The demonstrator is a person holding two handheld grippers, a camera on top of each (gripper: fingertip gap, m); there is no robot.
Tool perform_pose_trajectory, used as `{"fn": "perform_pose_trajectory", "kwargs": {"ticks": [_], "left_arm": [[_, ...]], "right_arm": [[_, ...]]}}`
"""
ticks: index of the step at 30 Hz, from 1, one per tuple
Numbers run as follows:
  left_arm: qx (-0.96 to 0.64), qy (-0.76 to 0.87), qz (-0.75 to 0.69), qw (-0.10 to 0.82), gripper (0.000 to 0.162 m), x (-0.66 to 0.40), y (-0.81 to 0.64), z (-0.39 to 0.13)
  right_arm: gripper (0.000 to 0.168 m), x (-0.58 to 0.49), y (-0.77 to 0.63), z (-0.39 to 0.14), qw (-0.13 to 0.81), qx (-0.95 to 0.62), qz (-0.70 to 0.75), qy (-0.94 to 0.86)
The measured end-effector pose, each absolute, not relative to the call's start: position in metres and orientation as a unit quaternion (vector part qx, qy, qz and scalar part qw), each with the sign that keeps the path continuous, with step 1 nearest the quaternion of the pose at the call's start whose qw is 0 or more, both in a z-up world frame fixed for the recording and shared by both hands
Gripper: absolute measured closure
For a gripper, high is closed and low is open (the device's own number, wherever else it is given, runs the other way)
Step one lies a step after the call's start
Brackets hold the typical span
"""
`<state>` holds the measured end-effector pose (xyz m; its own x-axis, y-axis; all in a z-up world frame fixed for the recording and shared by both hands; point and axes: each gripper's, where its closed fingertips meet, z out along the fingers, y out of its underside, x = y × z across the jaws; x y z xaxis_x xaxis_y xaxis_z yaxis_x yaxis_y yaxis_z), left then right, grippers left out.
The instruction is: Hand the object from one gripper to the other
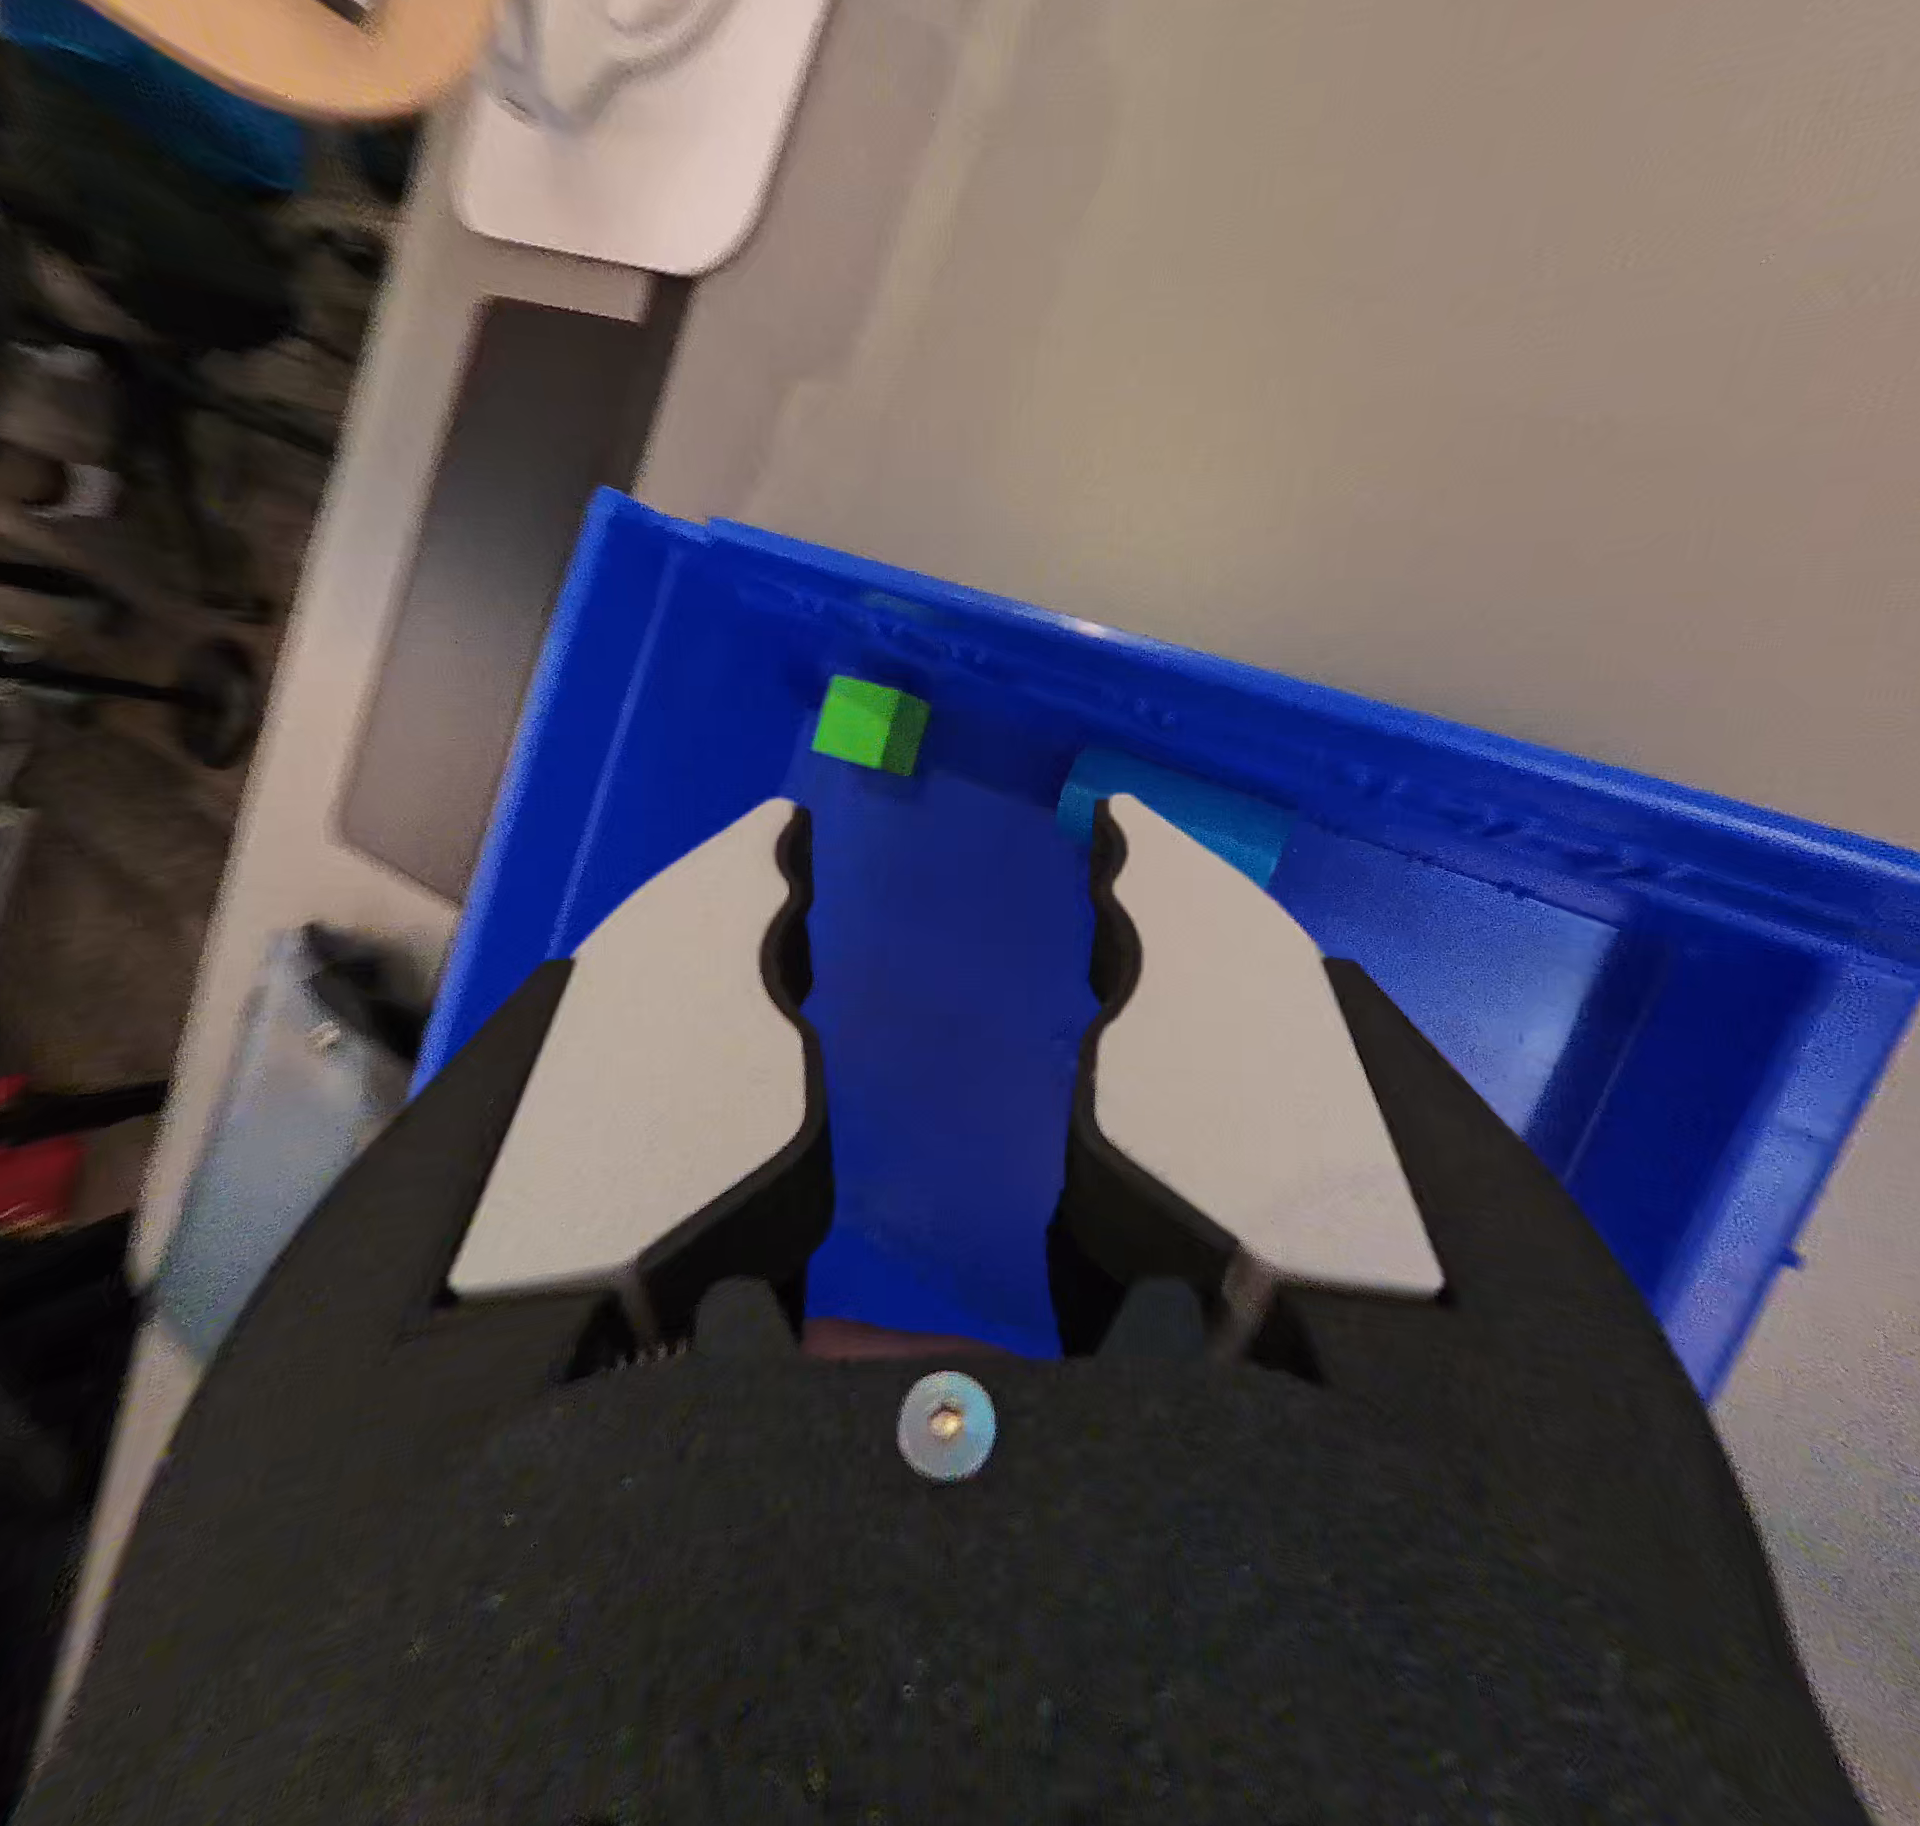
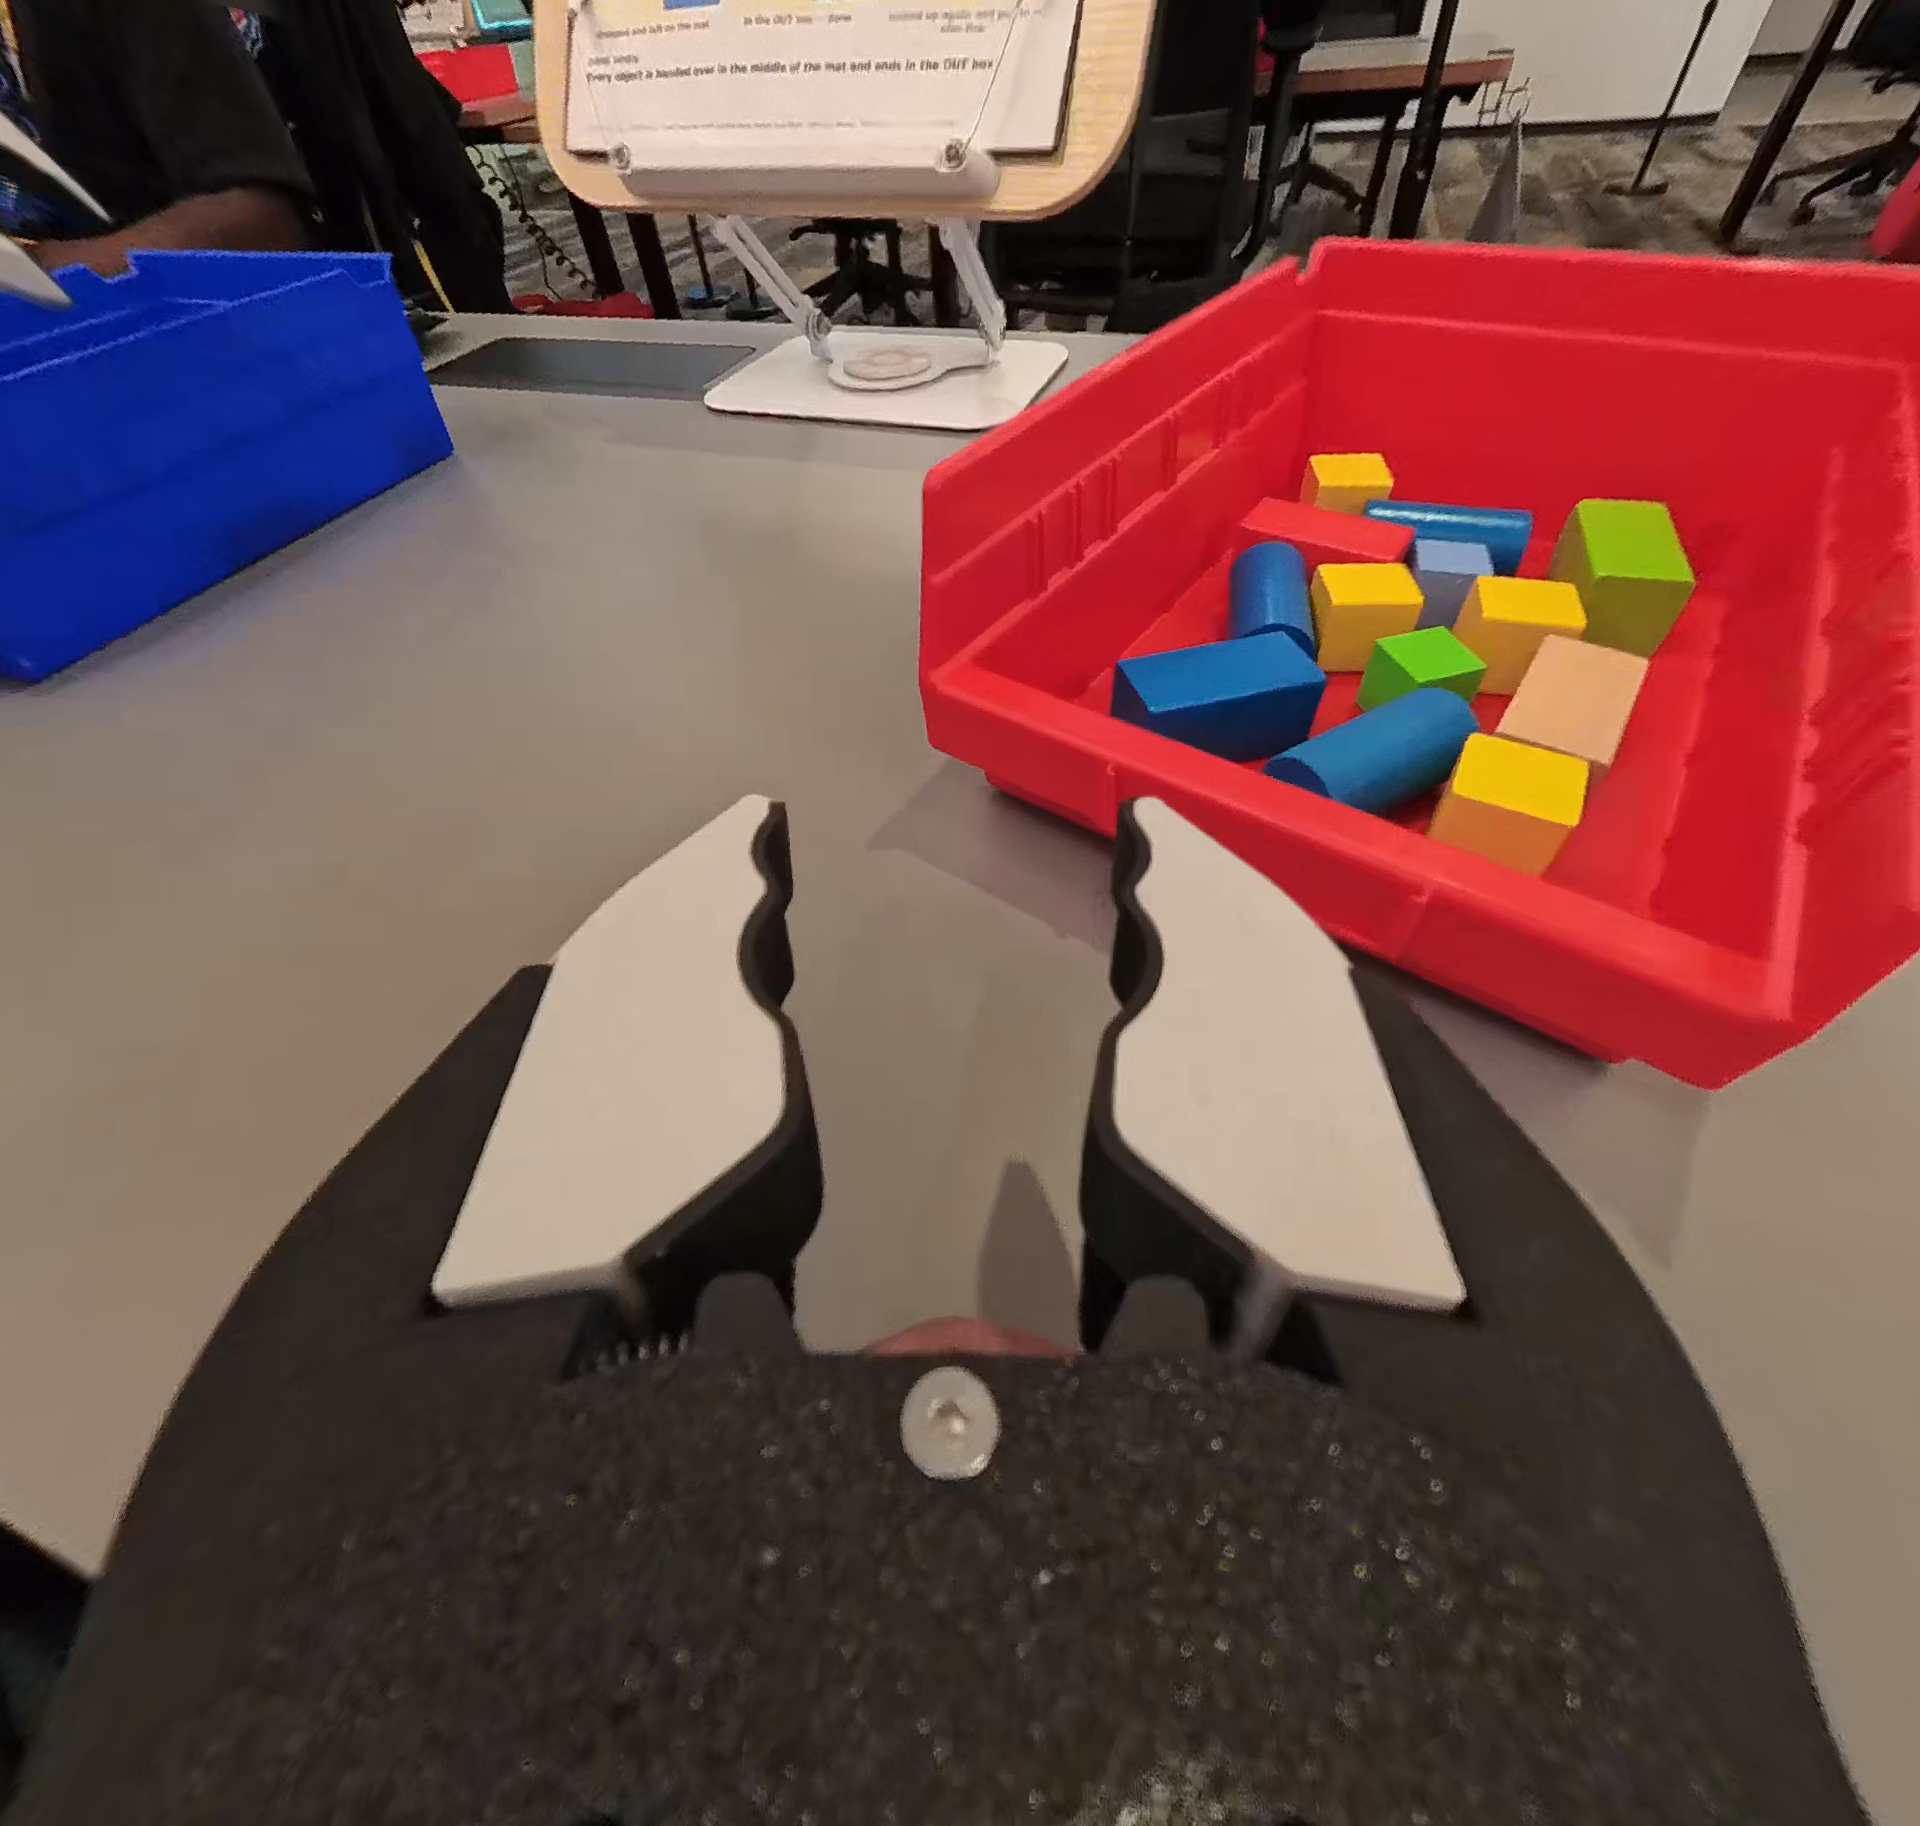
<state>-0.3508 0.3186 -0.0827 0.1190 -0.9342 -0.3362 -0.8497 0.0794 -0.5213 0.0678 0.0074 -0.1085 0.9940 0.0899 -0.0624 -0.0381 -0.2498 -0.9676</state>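
The left claw (image 1: 945, 820) hangs over the blue bin (image 1: 1299, 727) with its jaws apart and nothing between them. Two blocks lie on the bin floor against the far wall: a small green cube (image 1: 871, 725) just ahead of the left fingertip, and a light-blue cylinder (image 1: 1174, 820) lying on its side, partly hidden behind the right fingertip. The left wrist view is smeared, so fine detail there is uncertain.

The right claw (image 2: 951, 820) is also spread and empty, held low over the grey worktop (image 2: 520, 737), between the blue bin (image 2: 208, 446) on its left and the red bin (image 2: 1039, 737) on its right. The red bin holds a jumble of wooden blocks: yellow cubes, blue cylinders, a dark blue prism (image 2: 1216, 694), green blocks and a plain wooden one (image 2: 1574, 698).

Neither claw grips anything, so no handover is under way; the next object most likely sits in the red bin, though which one is not clear.

Risks from here:
- The blocks are packed tight and touching, so closing on one may pinch its neighbour or push the pile aside.
- Cylinders may roll out of the fingers if taken across the curved side.
- A handover made off to one side, above a bin edge, could drop the block onto the worktop.
- The left claw sits well away from the middle and must come across before any pass.
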Motion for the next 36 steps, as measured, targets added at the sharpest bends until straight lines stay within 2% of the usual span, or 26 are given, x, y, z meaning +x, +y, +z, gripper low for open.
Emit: {"fn": "perform_pose_trajectory", "kwargs": {"ticks": [5,18,19,20,28,33,36], "left_arm": [[-0.693,0.675,-0.075,0.243,0.108,-0.351,0.369,-0.136],[-0.668,0.729,-0.039,0.143,0.114,-0.328,0.385,-0.186],[-0.668,0.731,-0.031,0.137,0.119,-0.33,0.386,-0.19],[-0.668,0.731,-0.03,0.134,0.132,-0.331,0.386,-0.192],[-0.69,0.699,-0.064,0.176,0.133,-0.34,0.373,-0.147],[-0.698,0.657,-0.094,0.269,0.133,-0.359,0.337,-0.092],[-0.712,0.603,-0.167,0.318,0.133,-0.363,0.297,-0.058]], "right_arm": [[0.107,0.065,0.01,-0.1,0.632,-0.774,0.015,-0.036],[0.107,0.06,0.015,-0.115,0.614,-0.786,0.001,-0.065],[0.107,0.059,0.015,-0.115,0.613,-0.787,0.001,-0.068],[0.108,0.058,0.015,-0.115,0.612,-0.787,0.0,-0.071],[0.108,0.053,0.017,-0.115,0.611,-0.787,0.006,-0.079],[0.111,0.05,0.019,-0.112,0.607,-0.787,0.006,-0.107],[0.111,0.048,0.028,-0.097,0.612,-0.779,0.008,-0.135]]}}
